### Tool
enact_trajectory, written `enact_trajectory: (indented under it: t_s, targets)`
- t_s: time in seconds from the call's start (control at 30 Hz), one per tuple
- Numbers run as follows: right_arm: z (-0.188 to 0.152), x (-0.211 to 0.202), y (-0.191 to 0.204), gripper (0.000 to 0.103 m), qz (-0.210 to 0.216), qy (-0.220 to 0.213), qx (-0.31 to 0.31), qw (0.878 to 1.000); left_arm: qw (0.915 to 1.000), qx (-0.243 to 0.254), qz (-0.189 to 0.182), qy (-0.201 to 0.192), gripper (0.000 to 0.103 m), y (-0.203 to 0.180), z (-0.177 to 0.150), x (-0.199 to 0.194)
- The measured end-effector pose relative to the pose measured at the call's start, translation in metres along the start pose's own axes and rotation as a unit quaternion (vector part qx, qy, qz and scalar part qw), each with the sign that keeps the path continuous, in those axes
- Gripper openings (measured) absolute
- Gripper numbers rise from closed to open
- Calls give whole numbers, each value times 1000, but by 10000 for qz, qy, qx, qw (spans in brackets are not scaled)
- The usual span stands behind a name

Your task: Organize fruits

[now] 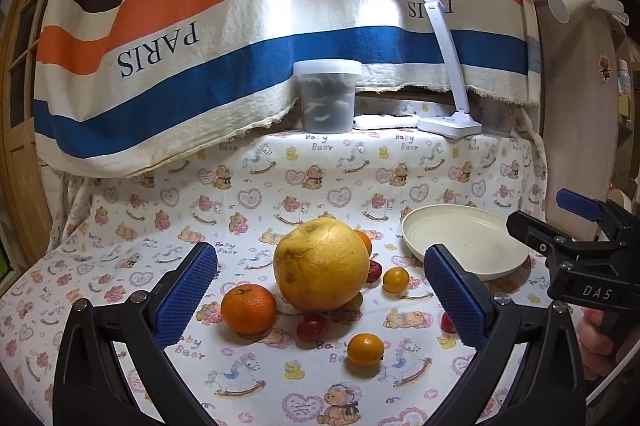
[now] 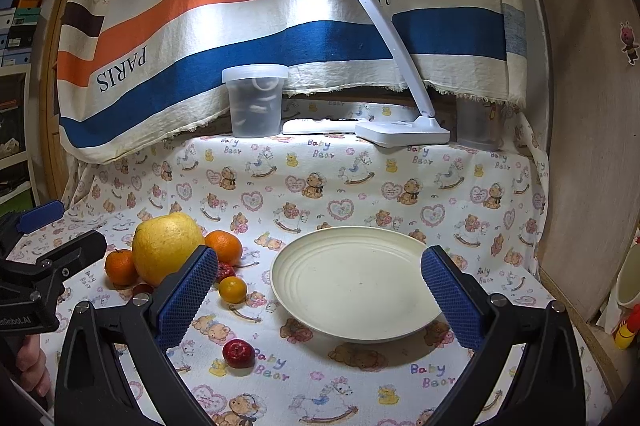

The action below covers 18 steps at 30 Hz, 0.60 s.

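- In the left wrist view, the left hand-held gripper (image 1: 320,306) is held wide apart and empty above the near part of the worktop (image 1: 120,226), its jaws framing the fruit cluster, judged as readiness for a first pick.
- A large yellow pomelo (image 1: 322,264) is seen at the middle, with a mandarin (image 1: 249,308) touching or just beside it on the near left.
- A small red fruit (image 1: 312,326) and a small orange fruit (image 1: 365,349) lie nearer; another small orange one (image 1: 396,279) lies to the right.
- The cream plate (image 1: 464,238) is set empty to the right, judged to be the collecting place.
- In the right wrist view, the right hand-held gripper (image 2: 320,302) is likewise spread wide and empty, aimed at the plate (image 2: 352,282).
- The fruits are seen grouped left of the plate; a red fruit (image 2: 239,353) lies alone, near left.
- No fruit is yet on the plate, so the task is judged barely begun.
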State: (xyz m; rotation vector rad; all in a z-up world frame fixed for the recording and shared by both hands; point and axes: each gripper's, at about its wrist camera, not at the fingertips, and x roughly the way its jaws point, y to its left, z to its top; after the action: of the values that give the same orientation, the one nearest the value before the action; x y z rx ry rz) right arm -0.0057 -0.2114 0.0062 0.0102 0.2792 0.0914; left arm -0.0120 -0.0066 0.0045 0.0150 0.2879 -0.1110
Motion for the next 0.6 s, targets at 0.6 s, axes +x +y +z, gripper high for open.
enact_trajectory:
  t_s: [0.6]
  targets:
    - [0,-1,0,102,-24,-7,23,10000,9998,-51,134,145,103,4,-1,4]
